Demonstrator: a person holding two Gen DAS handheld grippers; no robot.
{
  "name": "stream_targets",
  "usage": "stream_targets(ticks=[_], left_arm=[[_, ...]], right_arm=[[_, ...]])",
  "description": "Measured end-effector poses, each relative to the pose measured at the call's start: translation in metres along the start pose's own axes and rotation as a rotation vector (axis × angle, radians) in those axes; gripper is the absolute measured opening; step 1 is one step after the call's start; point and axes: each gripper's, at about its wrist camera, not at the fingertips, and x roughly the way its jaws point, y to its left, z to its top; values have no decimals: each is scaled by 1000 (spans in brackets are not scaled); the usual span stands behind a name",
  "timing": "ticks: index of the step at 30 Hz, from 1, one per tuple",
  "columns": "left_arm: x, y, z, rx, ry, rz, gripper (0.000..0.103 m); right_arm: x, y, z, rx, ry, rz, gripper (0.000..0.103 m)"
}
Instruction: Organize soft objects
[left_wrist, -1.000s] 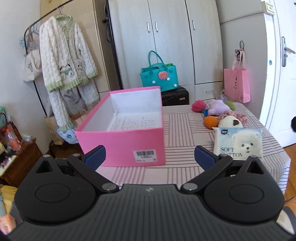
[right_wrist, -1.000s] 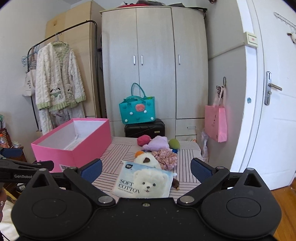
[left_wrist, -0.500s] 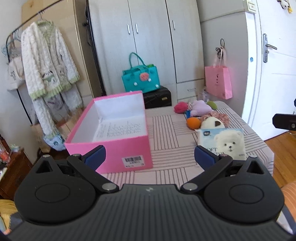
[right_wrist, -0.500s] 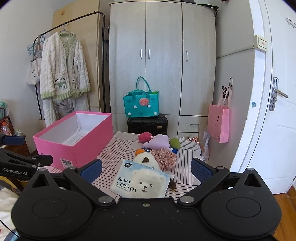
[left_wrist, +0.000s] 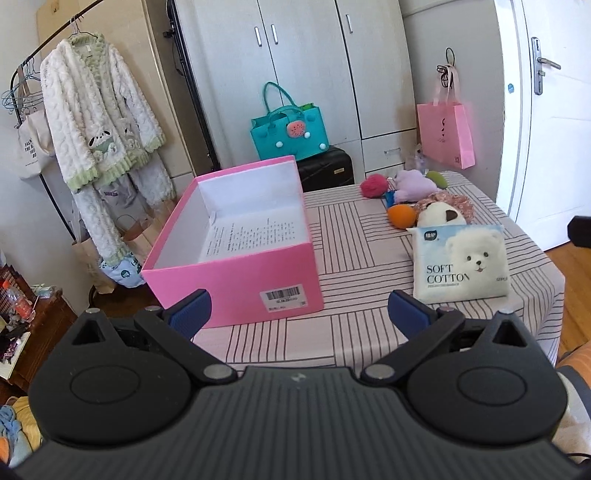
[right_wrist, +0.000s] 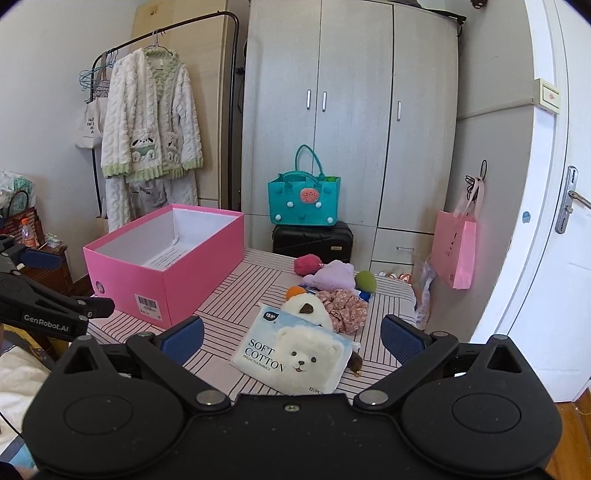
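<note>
An open pink box (left_wrist: 236, 273) (right_wrist: 166, 280) stands on the striped table, with only a printed sheet inside. To its right lies a "Soft Cotton" tissue pack (left_wrist: 460, 264) (right_wrist: 295, 356). Behind it are a white plush (left_wrist: 439, 216) (right_wrist: 306, 308), a floral scrunchie (right_wrist: 345, 308), an orange ball (left_wrist: 401, 216), a purple plush (left_wrist: 413, 184) (right_wrist: 332, 275), a red pompom (left_wrist: 373, 184) (right_wrist: 308, 264) and a green ball (right_wrist: 365, 280). My left gripper (left_wrist: 297, 312) is open in front of the box. My right gripper (right_wrist: 291, 338) is open just before the tissue pack. Both are empty.
The table (left_wrist: 354, 266) has its front edge close to both grippers. Behind it stand a teal bag (left_wrist: 290, 131) on a black case, a wardrobe, a clothes rack with a robe (right_wrist: 151, 122), a pink bag (right_wrist: 456, 254) and a door at right.
Both grippers shifted their view slightly; the left one swung back towards the box and moved closer. Nothing on the table moved. Both jaws stayed open.
</note>
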Motion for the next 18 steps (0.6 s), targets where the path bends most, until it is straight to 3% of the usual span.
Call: stream_targets(ticks=[8, 18], left_arm=[[3, 2, -1, 20, 16, 6, 103], [-2, 5, 2, 35, 8, -43, 103]], right_arm=[[1, -1, -1, -9, 8, 11, 103], [1, -9, 1, -28, -17, 53, 103]])
